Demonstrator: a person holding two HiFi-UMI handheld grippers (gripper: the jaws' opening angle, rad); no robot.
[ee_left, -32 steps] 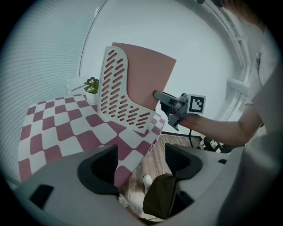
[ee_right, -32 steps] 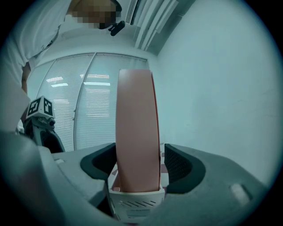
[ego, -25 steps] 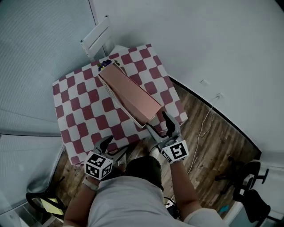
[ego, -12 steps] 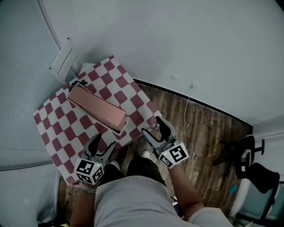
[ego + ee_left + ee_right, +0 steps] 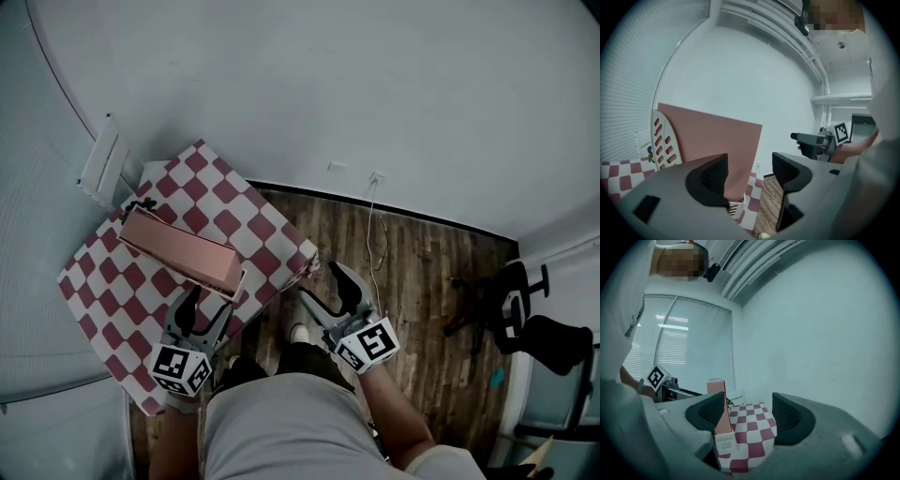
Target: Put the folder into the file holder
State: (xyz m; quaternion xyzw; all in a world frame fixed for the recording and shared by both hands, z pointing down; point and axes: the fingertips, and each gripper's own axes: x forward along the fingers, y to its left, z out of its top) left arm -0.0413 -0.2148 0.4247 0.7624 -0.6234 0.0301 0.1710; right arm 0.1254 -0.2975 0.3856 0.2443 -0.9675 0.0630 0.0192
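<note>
Right hand-held gripper [image 5: 322, 286] withdrawn off table [image 5: 103, 300]; folder [image 5: 178, 248] in file holder [image 5: 663, 140]; label [image 5: 724, 442] unreadable.

Even, cool, shadowless light; gripper views curve strongly (dark vignette at edges).

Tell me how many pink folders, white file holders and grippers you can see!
pink folder: 1
white file holder: 1
grippers: 2, the left gripper and the right gripper, both open and empty
Total: 4
</note>
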